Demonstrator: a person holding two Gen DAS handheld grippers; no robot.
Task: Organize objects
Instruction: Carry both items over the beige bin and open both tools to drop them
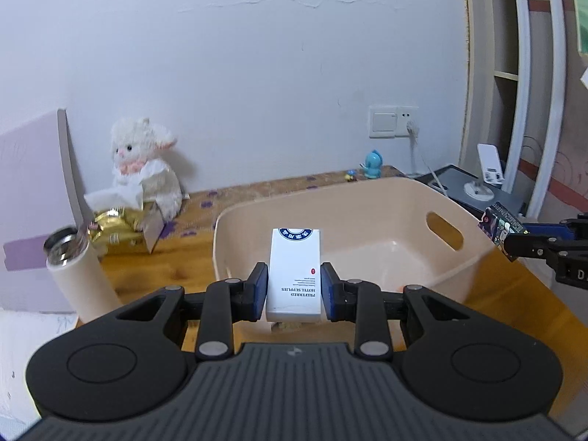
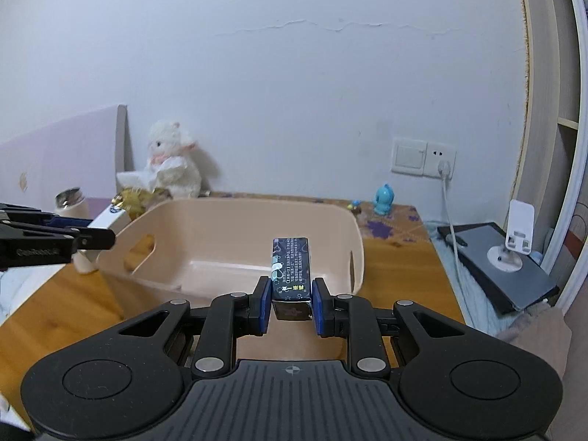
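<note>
Above the near rim of the bin (image 1: 367,202), the left gripper (image 1: 294,288) clamps a white box (image 1: 294,275); the right gripper (image 2: 292,303) clamps a dark box (image 2: 291,268) at the bin's right side

- Bin (image 1: 367,228): plain pale peach.
- White box (image 1: 294,275): blue round emblem, red dot, dark print.
- Dark box (image 2: 290,268): navy-black, pale print.
- Finger pads (image 1: 260,290): blue.
- Plush toy (image 1: 143,161), at ten o'clock: white, pink ears.
- Tabletop (image 2: 397,268): orange wood.
</note>
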